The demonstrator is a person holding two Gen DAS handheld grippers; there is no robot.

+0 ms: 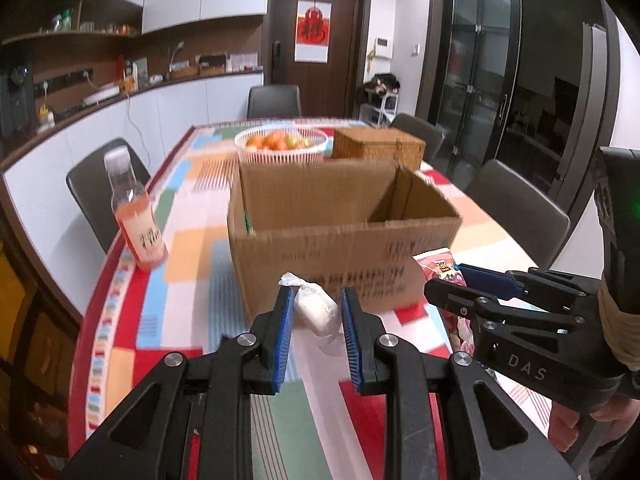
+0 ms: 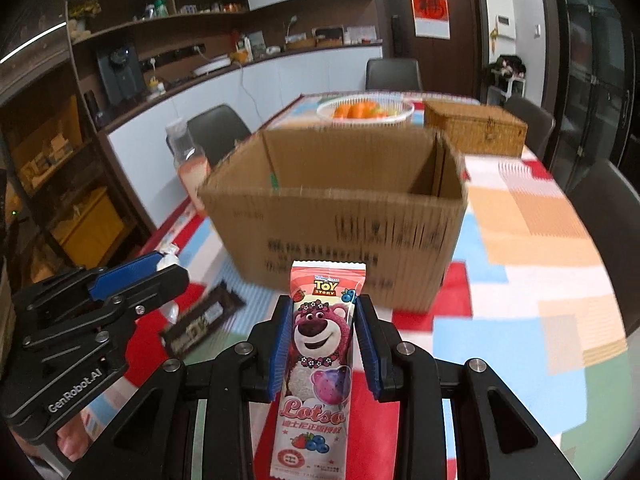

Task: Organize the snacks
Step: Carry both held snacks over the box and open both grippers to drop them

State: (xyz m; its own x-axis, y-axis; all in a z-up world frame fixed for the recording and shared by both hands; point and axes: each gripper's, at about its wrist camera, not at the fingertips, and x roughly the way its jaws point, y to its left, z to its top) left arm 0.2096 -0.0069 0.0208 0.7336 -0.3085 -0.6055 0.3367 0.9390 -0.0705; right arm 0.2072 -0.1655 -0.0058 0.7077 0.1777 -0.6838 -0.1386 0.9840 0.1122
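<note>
Blue pads of the left gripper (image 1: pixel 314 300) pinch a small white wrapped sweet (image 1: pixel 316 314), held above the tablecloth (image 1: pixel 192 248) just before the open cardboard box (image 1: pixel 344 240). The right gripper (image 2: pixel 322 312) is clamped on a pink Lotso snack packet (image 2: pixel 320 356), upright, also near the box. A dark packet (image 2: pixel 202 324) lies on the cloth.

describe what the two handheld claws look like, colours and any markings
Both are black linkage frames with silver pivot bolts and ribbed blue pads on the fingers. The left claw carries white "GenRobot.AI" lettering on its side, seen from the right wrist view. The right claw reads "DAS", and tan cord wraps its handle, where a green light glows.
</note>
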